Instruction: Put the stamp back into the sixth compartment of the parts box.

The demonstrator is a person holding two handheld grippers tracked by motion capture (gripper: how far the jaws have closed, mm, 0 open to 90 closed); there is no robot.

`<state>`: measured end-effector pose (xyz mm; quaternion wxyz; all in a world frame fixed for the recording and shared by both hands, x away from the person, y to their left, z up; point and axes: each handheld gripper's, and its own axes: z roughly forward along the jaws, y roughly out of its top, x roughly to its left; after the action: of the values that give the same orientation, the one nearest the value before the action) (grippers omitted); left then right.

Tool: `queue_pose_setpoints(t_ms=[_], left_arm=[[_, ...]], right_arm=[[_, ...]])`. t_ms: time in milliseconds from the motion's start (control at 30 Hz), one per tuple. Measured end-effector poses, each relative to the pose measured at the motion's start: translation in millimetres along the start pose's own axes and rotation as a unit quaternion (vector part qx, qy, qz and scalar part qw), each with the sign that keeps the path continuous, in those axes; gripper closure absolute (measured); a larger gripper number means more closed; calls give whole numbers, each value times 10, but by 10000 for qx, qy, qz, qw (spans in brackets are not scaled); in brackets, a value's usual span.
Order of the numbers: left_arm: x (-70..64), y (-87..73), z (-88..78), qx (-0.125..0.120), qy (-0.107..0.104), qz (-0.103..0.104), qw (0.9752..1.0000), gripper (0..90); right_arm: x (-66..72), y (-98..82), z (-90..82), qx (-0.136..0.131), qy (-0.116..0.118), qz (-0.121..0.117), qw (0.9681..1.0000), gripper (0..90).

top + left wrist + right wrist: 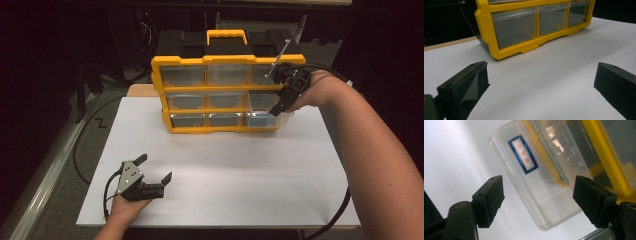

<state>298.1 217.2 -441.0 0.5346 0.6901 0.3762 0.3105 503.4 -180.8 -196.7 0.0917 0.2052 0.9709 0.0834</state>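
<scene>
A yellow organizer [207, 89] with clear drawers stands upright at the back of the white table [225, 170]. Its bottom right drawer [260, 120] is pulled out toward me. In the right gripper view this clear drawer [544, 202] holds a small blue-and-white item [523, 154]. My right gripper [281, 107] hovers just over the drawer's front, jaws open with nothing pressed between them [539, 197]. Near the front left my left gripper [155, 167] rests low over the table, open and empty. It faces the organizer [484, 30] from a distance.
A black case with a yellow handle [226, 35] sits behind the organizer. A thin metal rod [280, 56] leans by its top right corner. A black cable [87, 140] loops off the table's left edge. Bare white surface lies between the organizer and the front edge.
</scene>
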Motion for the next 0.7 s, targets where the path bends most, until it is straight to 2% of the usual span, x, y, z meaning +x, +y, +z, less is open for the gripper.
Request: queue_pose_setpoints(t_ms=[233, 700], left_arm=[[-4, 3, 0, -7, 9, 4, 10000, 4], [-7, 1, 8, 17, 1, 34, 10000, 4]], right_arm=[[126, -161, -104, 35, 3, 25, 10000, 265], [314, -463, -117, 156, 50, 141, 9998, 251]])
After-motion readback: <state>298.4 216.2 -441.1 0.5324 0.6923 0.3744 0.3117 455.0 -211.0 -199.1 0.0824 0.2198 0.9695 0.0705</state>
